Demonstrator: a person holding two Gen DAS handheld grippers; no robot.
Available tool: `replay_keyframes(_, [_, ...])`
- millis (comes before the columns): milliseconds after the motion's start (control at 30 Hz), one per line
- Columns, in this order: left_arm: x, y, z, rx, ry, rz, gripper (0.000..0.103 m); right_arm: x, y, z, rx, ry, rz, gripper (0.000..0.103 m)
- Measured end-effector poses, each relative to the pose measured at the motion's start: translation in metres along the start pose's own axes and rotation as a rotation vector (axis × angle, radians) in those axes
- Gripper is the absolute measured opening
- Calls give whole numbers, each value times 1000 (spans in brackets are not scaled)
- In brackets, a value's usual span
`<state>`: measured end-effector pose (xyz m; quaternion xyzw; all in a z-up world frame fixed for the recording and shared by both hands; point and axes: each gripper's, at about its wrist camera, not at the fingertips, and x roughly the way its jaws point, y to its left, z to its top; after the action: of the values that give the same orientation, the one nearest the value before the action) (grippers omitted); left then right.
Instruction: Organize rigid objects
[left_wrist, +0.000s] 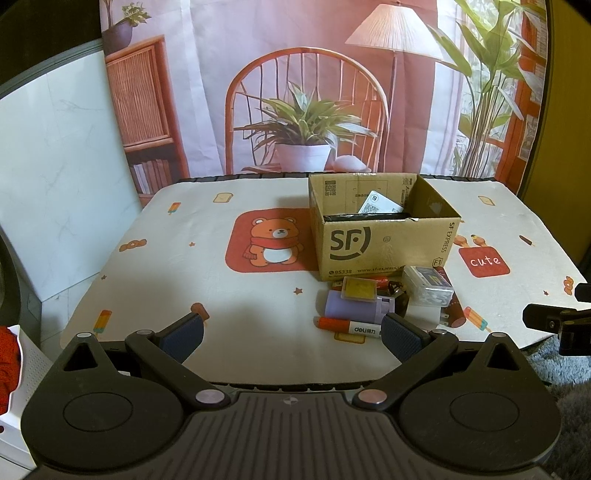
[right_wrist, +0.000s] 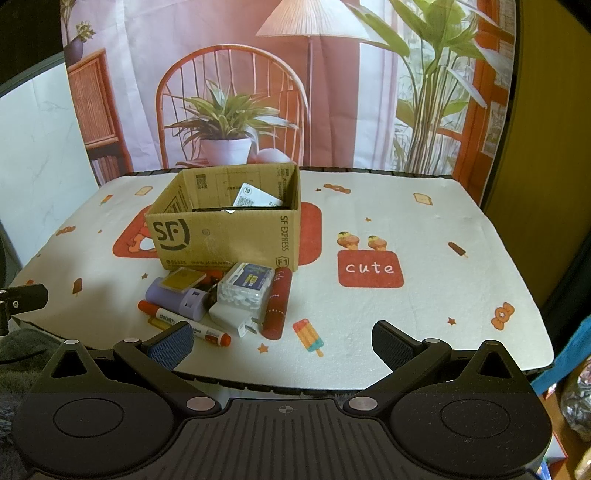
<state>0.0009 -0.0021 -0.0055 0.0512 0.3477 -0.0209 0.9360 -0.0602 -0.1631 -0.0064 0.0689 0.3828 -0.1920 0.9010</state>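
Observation:
An open SF cardboard box (left_wrist: 384, 236) (right_wrist: 225, 236) stands on the table with a white card (left_wrist: 380, 203) (right_wrist: 256, 197) inside. In front of it lies a pile: a purple cylinder (left_wrist: 351, 306) (right_wrist: 173, 297), a gold-topped case (left_wrist: 360, 288) (right_wrist: 183, 278), an orange deli marker (left_wrist: 349, 325) (right_wrist: 184, 323), a clear plastic box (left_wrist: 428, 286) (right_wrist: 245, 288), a white charger (right_wrist: 236, 315) and a dark red tube (right_wrist: 279, 302). My left gripper (left_wrist: 291, 332) is open and empty over the table's near edge, left of the pile. My right gripper (right_wrist: 282, 343) is open and empty, right of the pile.
The table carries a white cartoon cloth (left_wrist: 166, 266) (right_wrist: 424, 295) with a bear and a "cute" patch. A printed backdrop hangs behind. A white unit (left_wrist: 18, 369) with red cloth stands at the left. Grey rug (left_wrist: 569, 369) lies below the table's near edge.

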Motion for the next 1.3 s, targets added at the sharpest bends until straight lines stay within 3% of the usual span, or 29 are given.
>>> replay_keyframes(1300, [2, 3, 1, -11, 22, -14, 103, 6, 1, -2, 1, 16, 5, 103])
